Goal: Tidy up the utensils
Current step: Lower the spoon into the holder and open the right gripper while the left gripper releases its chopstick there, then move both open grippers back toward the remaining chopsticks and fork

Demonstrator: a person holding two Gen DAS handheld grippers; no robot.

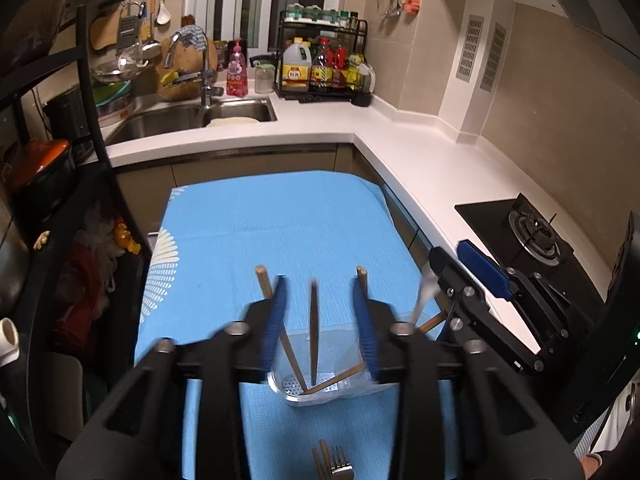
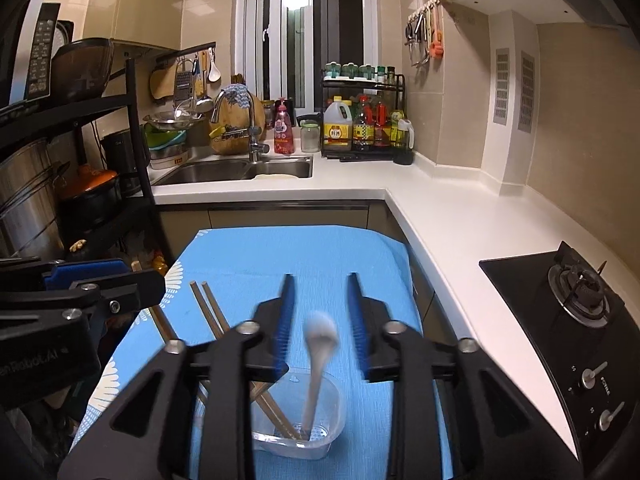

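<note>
Clear holder (image 1: 320, 384), lower centre: chopsticks (image 1: 313, 332) and spoon (image 2: 316, 360) upright inside. Left claw (image 1: 320, 300) and right claw (image 2: 318, 300) open, gripping nothing. Fork (image 1: 340, 466), bottom edge.

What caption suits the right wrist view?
Open right gripper above a spoon standing in the clear holder.

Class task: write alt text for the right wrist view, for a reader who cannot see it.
The right gripper is open above a clear plastic holder on a blue cloth; a blurred spoon stands between its fingers, untouched, beside wooden chopsticks. The left gripper enters at left; behind are a white counter, sink and stove.
</note>
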